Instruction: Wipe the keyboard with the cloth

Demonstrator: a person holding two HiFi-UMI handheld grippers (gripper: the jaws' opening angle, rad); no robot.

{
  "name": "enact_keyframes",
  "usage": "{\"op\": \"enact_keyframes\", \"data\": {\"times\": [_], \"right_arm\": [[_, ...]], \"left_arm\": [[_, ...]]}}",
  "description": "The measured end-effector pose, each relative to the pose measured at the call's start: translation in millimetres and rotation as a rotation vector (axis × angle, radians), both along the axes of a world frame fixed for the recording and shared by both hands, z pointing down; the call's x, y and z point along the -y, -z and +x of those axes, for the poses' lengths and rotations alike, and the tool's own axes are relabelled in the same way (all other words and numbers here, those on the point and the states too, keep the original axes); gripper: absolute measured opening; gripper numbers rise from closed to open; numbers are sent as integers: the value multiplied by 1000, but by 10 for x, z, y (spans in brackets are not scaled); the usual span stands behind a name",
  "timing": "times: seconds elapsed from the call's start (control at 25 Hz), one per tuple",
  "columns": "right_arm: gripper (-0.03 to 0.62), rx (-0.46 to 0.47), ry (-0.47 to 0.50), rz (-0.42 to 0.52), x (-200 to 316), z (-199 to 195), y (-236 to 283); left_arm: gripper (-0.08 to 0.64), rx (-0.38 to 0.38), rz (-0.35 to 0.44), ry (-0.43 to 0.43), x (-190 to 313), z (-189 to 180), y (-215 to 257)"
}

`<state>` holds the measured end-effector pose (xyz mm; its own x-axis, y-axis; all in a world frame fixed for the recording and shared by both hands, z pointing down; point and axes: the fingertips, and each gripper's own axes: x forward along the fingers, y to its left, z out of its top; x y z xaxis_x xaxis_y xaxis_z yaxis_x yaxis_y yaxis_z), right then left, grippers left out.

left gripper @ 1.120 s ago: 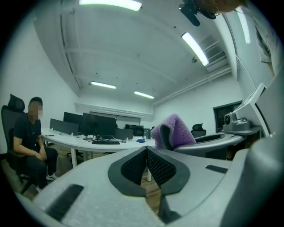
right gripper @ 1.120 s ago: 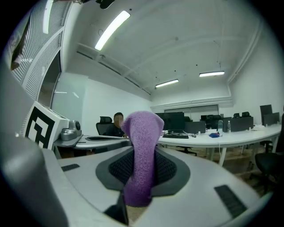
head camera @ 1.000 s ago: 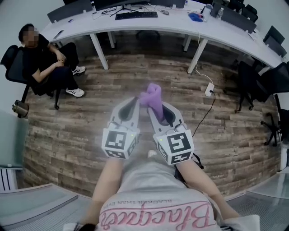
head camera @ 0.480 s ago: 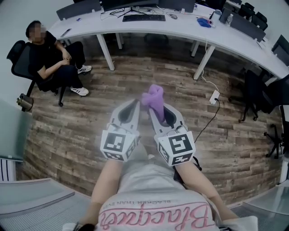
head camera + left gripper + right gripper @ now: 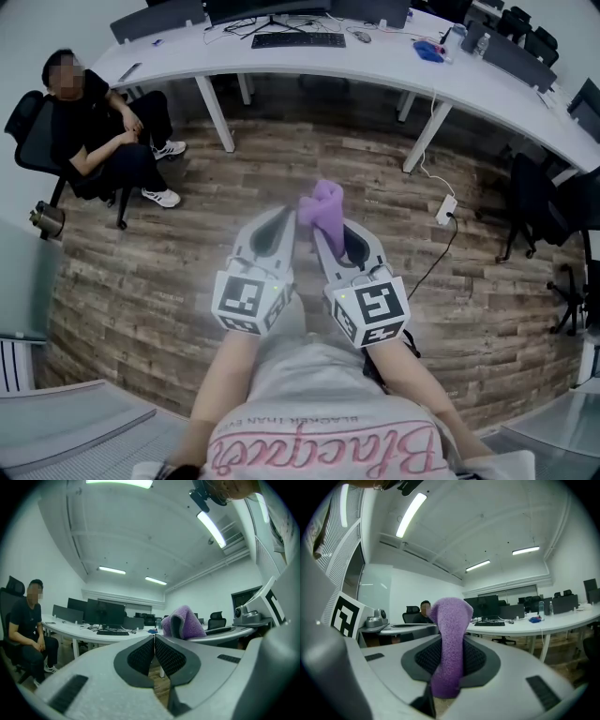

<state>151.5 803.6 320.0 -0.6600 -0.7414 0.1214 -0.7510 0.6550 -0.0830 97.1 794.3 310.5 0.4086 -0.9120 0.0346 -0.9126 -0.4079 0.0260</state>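
- The purple cloth point(image 5: 322, 208) is pinched between the jaws of the right gripper point(image 5: 325, 239), its folded end sticking out past their tips.
- Just beside it, at 9 o'clock, the left gripper point(image 5: 284, 217) has its jaws pressed together on nothing.
- The keyboard point(image 5: 298, 40) lies well apart at 12 o'clock, on the long white desk point(image 5: 394, 58).
- A person point(image 5: 98, 131) sits in a chair point(image 5: 26, 141) at 10 o'clock.

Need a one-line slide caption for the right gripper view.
Right gripper shut on the purple cloth, with the keyboard on the white desk far ahead across the room.
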Motion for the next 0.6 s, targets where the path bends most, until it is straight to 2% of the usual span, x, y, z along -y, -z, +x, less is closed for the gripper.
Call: {"op": "enact_keyframes", "data": {"times": [0.24, 0.6], "right_arm": [[87, -4, 5, 6, 612, -247, -1], [89, -20, -35, -6, 1671, -690, 23]], "left_arm": [[7, -18, -19, -1, 622, -289, -50], [8, -42, -21, -59, 1697, -713, 28]]}}
